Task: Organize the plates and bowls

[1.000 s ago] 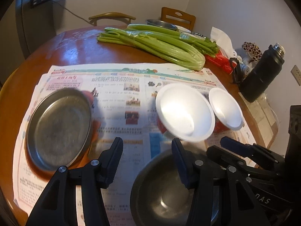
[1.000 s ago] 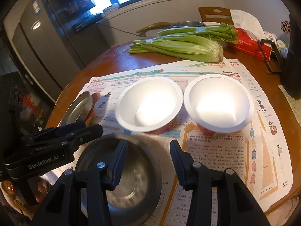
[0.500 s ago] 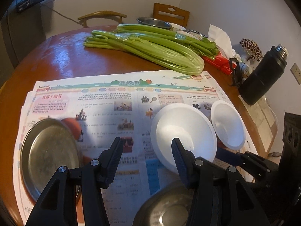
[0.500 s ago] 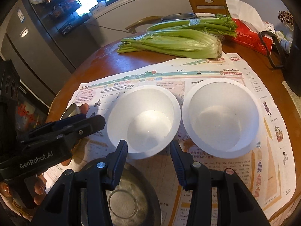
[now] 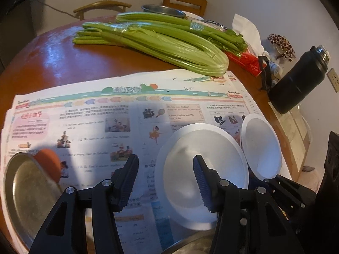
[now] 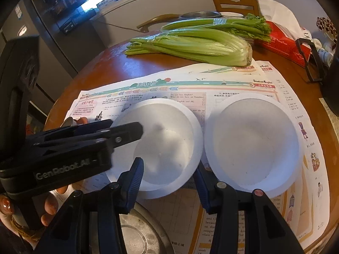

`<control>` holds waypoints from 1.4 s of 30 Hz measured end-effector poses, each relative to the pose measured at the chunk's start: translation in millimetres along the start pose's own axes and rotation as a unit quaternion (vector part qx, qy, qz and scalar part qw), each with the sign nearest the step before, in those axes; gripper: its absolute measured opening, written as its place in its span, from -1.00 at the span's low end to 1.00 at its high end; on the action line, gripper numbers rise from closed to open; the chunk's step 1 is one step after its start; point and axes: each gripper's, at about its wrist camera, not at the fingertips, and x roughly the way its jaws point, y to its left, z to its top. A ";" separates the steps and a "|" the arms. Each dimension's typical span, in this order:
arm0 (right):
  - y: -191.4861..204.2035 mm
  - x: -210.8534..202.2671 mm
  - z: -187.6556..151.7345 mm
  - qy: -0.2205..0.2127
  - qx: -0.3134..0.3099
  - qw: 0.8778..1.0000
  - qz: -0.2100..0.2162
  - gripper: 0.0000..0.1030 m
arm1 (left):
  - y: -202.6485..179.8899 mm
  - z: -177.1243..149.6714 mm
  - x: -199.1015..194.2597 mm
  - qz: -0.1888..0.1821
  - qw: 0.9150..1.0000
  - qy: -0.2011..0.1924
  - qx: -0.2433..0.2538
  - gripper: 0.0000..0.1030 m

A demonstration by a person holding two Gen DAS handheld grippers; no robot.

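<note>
Two white bowls sit side by side on a newspaper: the left one (image 5: 203, 169) (image 6: 167, 141) and the right one (image 5: 260, 146) (image 6: 252, 141). My left gripper (image 5: 165, 182) is open. One finger hangs over the left bowl's inside and the other over the paper, with nothing pressed between them. In the right wrist view the left gripper (image 6: 127, 133) reaches in over that bowl's left rim. My right gripper (image 6: 167, 173) is open above the same bowl's near rim. A steel bowl (image 6: 137, 235) lies just below it. A steel plate (image 5: 27, 192) rests at the left.
Celery bunches (image 5: 161, 42) lie across the round wooden table (image 5: 53, 57) behind the newspaper (image 5: 89, 114). A black flask (image 5: 296, 80), a red tissue box (image 6: 284, 40) and small items crowd the right edge. A steel dish (image 5: 163, 10) and chairs stand at the back.
Both grippers have moved forward from over the steel bowl to over the left white bowl. The steel bowl has slid to the bottom edge of both views.
</note>
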 end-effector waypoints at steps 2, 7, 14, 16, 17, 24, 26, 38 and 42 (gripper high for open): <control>2.2 1.0 0.2 0.001 -0.010 1.000 -0.006 -0.08 | 0.9 1.6 4.7 -0.007 1.000 0.005 -0.005 0.07; 3.6 2.3 0.5 0.002 -0.013 1.000 -0.011 -0.08 | 2.9 1.3 14.3 -0.027 0.999 0.017 -0.016 0.05; 11.2 2.2 -0.4 0.000 -0.029 1.000 -0.006 -0.08 | 1.3 -1.4 12.5 -0.041 0.999 0.015 -0.016 -0.04; 13.3 1.8 -0.6 -0.002 -0.033 0.999 -0.006 -0.08 | 2.9 -2.7 10.2 -0.040 0.999 0.014 -0.020 -0.04; 14.2 1.6 -0.9 -0.002 -0.034 0.999 -0.006 -0.08 | 3.5 -3.7 8.7 -0.041 0.999 0.014 -0.020 -0.04; 20.8 -8.1 -0.2 -0.015 -0.047 0.999 -0.006 -0.08 | 1.9 -6.3 -7.4 -0.036 0.999 0.000 -0.017 -0.04; 21.4 -12.9 0.5 -0.022 -0.049 0.999 -0.005 -0.08 | 1.0 -6.9 -13.8 -0.035 0.999 -0.007 -0.016 -0.04; 32.8 -41.1 -6.0 -0.050 -0.066 0.997 0.003 -0.08 | -6.1 -19.7 -47.7 -0.031 0.999 -0.037 -0.008 -0.04; 34.5 -48.6 -12.5 -0.056 -0.070 0.996 0.003 -0.08 | -10.8 -27.5 -55.8 -0.029 0.999 -0.043 -0.005 -0.04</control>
